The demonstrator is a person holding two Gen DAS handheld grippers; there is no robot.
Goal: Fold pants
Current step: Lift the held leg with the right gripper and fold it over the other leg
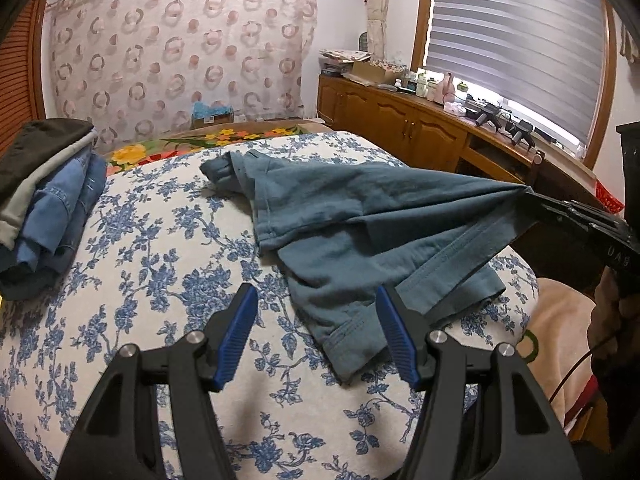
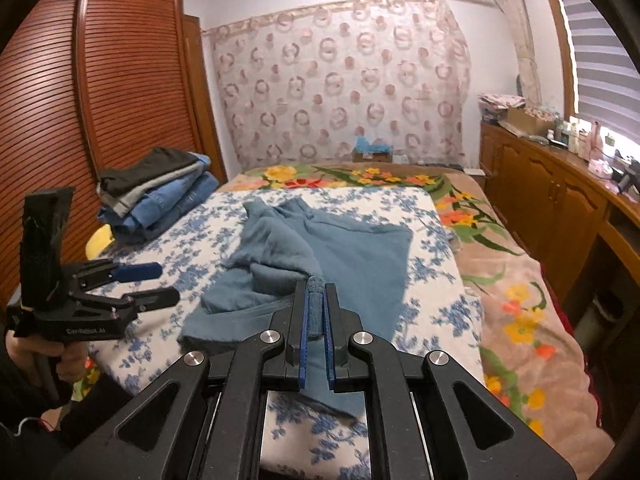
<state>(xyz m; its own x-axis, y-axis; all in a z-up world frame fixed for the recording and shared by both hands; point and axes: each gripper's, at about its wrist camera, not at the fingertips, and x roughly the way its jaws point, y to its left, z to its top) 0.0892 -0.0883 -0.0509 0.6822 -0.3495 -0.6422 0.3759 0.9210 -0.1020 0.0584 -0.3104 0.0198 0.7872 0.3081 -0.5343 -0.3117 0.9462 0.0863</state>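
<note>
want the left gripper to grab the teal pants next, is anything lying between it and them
Nothing visible does. The open left gripper hovers right at the near edge of the teal pants, only bare floral bedspread beneath. The right gripper pinches another corner.

Folded clothes stack (image 2: 154, 192) on blue-floral bedspread (image 1: 152, 248); flowered blanket (image 2: 516, 280) beneath; louvred wardrobe (image 2: 120, 92); ring-patterned curtain (image 2: 344, 80); cluttered wooden sideboard (image 1: 408, 120); striped blind (image 1: 516, 32).
</note>
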